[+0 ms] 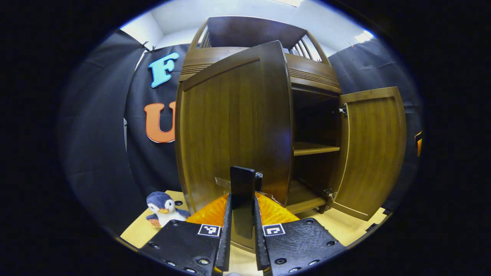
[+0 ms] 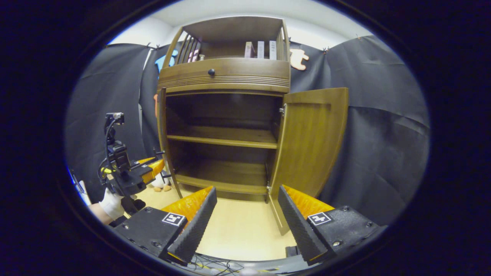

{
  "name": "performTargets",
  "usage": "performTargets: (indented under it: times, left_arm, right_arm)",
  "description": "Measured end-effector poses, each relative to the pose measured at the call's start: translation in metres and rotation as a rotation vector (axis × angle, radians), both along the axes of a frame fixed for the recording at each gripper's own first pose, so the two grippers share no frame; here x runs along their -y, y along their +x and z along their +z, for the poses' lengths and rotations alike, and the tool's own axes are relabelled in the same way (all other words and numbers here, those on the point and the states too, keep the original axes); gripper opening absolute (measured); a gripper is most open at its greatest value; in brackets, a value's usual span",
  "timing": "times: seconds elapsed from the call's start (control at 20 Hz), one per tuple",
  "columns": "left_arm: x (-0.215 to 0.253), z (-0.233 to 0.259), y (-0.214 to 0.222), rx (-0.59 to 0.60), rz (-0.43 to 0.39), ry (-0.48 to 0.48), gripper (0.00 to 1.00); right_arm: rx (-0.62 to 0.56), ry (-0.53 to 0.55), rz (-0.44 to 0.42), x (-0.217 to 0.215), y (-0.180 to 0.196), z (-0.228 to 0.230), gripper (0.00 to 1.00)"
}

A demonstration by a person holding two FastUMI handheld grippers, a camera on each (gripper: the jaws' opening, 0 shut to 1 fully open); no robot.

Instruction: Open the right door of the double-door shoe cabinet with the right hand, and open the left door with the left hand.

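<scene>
**Both doors swung out, left one in the grip**

Left gripper view: left gripper (image 1: 243, 184) closed down on a dark upright handle (image 1: 242, 180) at the lower free edge of the left door (image 1: 230, 130). Fingers nearly together, the handle between them. Door stands well out from the cabinet (image 1: 307, 76), its edge toward the camera. Right door (image 1: 374, 149) hangs wide open at the far side. Shelf (image 1: 315, 148) bare. Toy penguin (image 1: 164, 207) on the floor (image 1: 356, 230) by the cabinet's left corner.

Right gripper view: right gripper (image 2: 247, 214) spread wide, holding nothing, set back from the cabinet front. Right door (image 2: 312, 142) open on its hinges, just beyond the fingers. Left gripper (image 2: 155, 168) at the cabinet's left edge, gloved hand (image 2: 111, 203) behind it.

Handling, as judged: stiff wooden panels, moderate weight, swing freely on hinges. Best hold is the handle near the free edge; polished faces likely slippery.
</scene>
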State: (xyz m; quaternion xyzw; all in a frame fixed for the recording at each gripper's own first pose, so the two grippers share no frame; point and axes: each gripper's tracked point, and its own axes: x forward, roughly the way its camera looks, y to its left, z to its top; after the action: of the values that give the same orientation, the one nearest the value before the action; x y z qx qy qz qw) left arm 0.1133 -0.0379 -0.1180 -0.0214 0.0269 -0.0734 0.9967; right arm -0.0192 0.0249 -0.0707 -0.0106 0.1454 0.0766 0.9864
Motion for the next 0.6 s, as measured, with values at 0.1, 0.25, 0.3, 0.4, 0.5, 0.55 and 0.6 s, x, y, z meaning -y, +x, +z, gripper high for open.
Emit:
performTargets:
  times: [0.1,0.25,0.3,0.4,0.5,0.55,0.6]
  left_arm:
    - [-0.011,-0.001,-0.007,-0.001,0.017,0.008,0.25]
    - [-0.026,-0.001,-0.016,0.004,0.041,0.025,0.25]
    - [-0.03,-0.001,-0.019,0.005,0.043,0.024,0.25]
    - [-0.039,-0.002,-0.023,0.006,0.047,0.024,0.25]
    - [-0.047,-0.004,-0.027,0.001,0.048,0.016,0.25]
    - [-0.051,-0.003,-0.029,0.0,0.048,0.007,0.25]
    - [-0.056,-0.004,-0.03,-0.006,0.053,-0.003,0.25]
  right_arm:
    - [-0.005,0.004,0.023,-0.008,-0.001,-0.002,1.0]
    - [-0.011,0.006,0.046,-0.017,-0.002,-0.003,1.0]
    - [-0.011,0.007,0.049,-0.018,-0.003,-0.003,1.0]
    - [-0.012,0.011,0.055,-0.021,-0.003,-0.004,1.0]
    - [-0.016,0.014,0.06,-0.023,-0.004,-0.004,1.0]
    - [-0.015,0.015,0.061,-0.022,-0.005,-0.005,1.0]
    - [-0.016,0.015,0.062,-0.023,-0.005,-0.005,1.0]
